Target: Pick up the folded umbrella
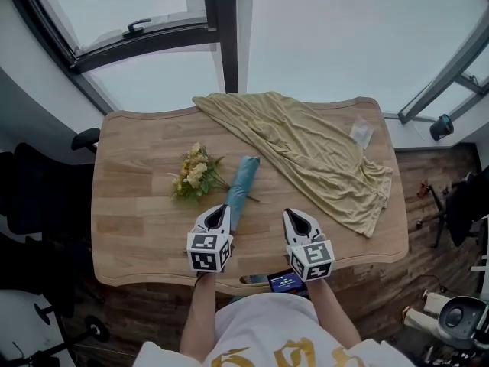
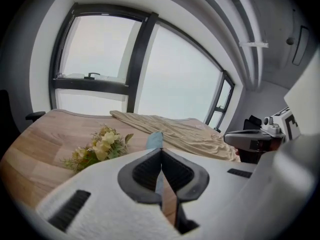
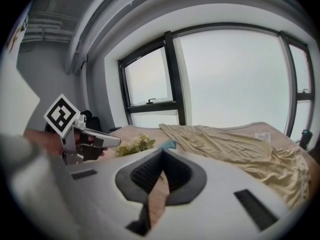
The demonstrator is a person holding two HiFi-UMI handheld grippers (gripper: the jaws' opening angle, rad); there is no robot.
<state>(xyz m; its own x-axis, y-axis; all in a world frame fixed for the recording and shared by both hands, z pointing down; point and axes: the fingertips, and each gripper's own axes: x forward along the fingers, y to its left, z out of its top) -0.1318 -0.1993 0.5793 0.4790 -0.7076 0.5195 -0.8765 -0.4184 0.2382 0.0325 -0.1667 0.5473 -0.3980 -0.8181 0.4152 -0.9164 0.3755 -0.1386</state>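
Head view: a wooden table [image 1: 137, 228] stands below large windows [image 1: 344, 29]. A yellow cloth [image 1: 321, 155] is draped across the table, with a flower bouquet [image 1: 195, 173] to its left. The folded umbrella [image 1: 243, 180] lies between them. Its near end is just beside the left gripper [image 1: 219, 211]. The right gripper [image 1: 294, 216] hovers apart from it, and both point away from the person.

Left gripper view: the jaws are pressed together and empty, and the umbrella [image 2: 155, 140] lies just ahead.

Right gripper view: the jaws meet with nothing between them, tilted slightly down over the table.
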